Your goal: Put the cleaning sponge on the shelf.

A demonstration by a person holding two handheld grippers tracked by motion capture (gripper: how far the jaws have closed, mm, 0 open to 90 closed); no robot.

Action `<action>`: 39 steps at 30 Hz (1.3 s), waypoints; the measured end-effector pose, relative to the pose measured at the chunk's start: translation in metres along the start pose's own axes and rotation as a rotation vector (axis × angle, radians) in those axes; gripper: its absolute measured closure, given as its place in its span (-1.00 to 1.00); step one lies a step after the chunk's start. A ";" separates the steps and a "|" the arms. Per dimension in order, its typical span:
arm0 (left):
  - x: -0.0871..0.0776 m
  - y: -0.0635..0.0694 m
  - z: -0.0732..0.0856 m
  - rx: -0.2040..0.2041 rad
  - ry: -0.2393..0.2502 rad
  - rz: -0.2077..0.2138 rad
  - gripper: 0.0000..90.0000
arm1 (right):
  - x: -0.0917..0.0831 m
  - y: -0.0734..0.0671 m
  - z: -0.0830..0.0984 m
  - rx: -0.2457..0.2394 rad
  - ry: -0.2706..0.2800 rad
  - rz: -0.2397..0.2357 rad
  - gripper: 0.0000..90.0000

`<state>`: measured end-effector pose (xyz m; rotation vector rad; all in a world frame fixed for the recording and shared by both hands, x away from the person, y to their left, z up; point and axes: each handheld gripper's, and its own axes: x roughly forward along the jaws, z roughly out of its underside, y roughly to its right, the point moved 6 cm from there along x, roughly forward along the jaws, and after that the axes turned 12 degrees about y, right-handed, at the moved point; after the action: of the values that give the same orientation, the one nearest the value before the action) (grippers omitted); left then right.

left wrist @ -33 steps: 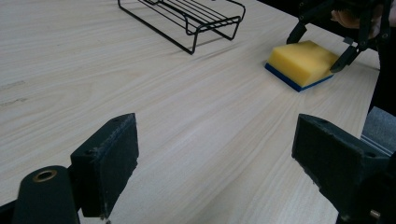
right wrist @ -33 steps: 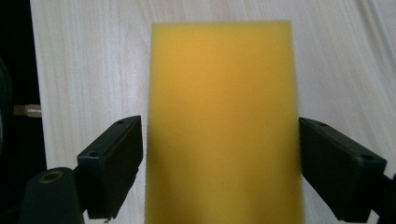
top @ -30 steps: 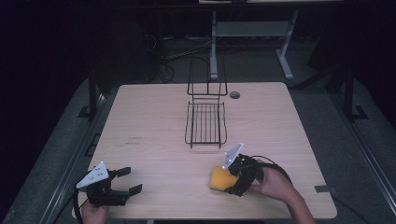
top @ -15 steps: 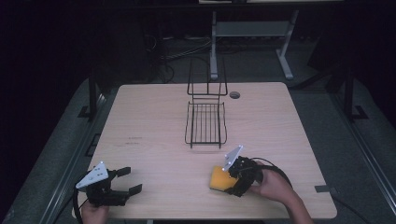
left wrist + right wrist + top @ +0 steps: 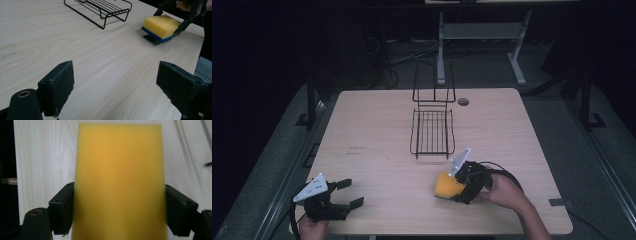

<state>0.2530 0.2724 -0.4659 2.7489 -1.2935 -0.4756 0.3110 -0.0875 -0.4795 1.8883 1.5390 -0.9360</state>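
Gripping the yellow sponge [image 5: 446, 186] by its two sides, the right gripper [image 5: 460, 189] holds it just above the table [image 5: 377, 130], near the front edge, short of the black wire rack [image 5: 432, 131]. The left gripper [image 5: 345, 194] rests at the front left corner, jaws apart and empty.

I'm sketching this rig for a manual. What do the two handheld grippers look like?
Both are black, each with two blocky flat-faced jaws. The left gripper and the right gripper each carry a pale grey three-cornered plate on top, dotted with small dark holes. A black cable loops from the right one. The left gripper view shows a brass-coloured ring at a jaw base. No sleeves are visible.
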 end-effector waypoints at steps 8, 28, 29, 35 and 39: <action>-0.001 0.000 0.000 0.006 -0.003 0.000 -0.69 | -0.006 0.008 -0.015 -0.008 0.016 -0.026 -0.51; 0.000 0.000 -0.001 0.012 0.000 0.004 -0.69 | -0.009 0.033 -0.041 -0.022 0.025 -0.061 -0.51; 0.000 0.000 -0.001 0.013 -0.001 0.003 -0.69 | -0.009 0.034 -0.042 -0.026 0.021 -0.058 -0.51; 0.000 -0.001 -0.001 0.009 0.000 0.002 -0.69 | -0.007 0.040 -0.049 -0.032 0.016 -0.065 -0.51; -0.001 -0.001 -0.001 0.009 0.001 0.002 -0.69 | -0.005 0.044 -0.053 -0.042 -0.002 -0.059 -0.51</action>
<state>0.2537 0.2735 -0.4648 2.7546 -1.3015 -0.4689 0.3628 -0.0598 -0.4433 1.8213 1.6090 -0.9244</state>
